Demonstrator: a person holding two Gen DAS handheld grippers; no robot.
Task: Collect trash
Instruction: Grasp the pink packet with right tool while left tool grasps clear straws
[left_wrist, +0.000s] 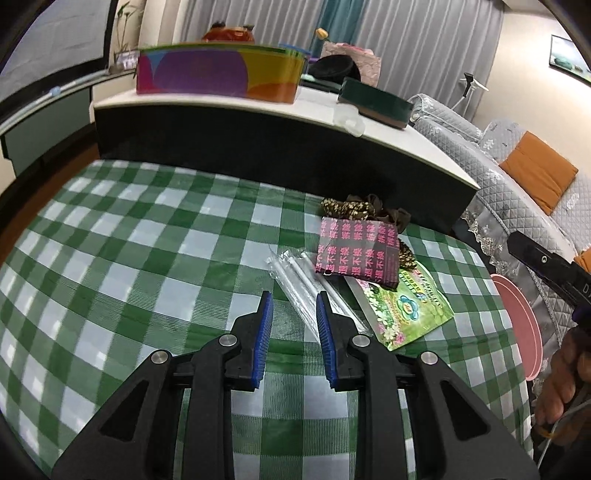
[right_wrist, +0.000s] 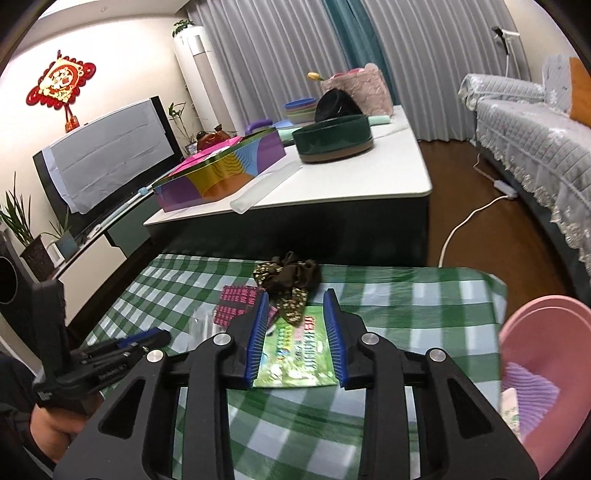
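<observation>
Green glossy flower-printed packet (right_wrist: 295, 354) lies flat on the checked counter (right_wrist: 406, 317), just under the right hand-held gripper (right_wrist: 295, 314), whose jaws stand partly open and empty. I think it should come lower over one edge before closing, then go to the pink plastic basin (right_wrist: 546, 354) at its right. Left hand-held gripper (left_wrist: 294, 314) is also partly open and empty, with the clear-wrapped straws (left_wrist: 295, 280) just ahead.

Checked cloth (left_wrist: 129, 258) left clear; litter pile (left_wrist: 364, 258) right.
</observation>
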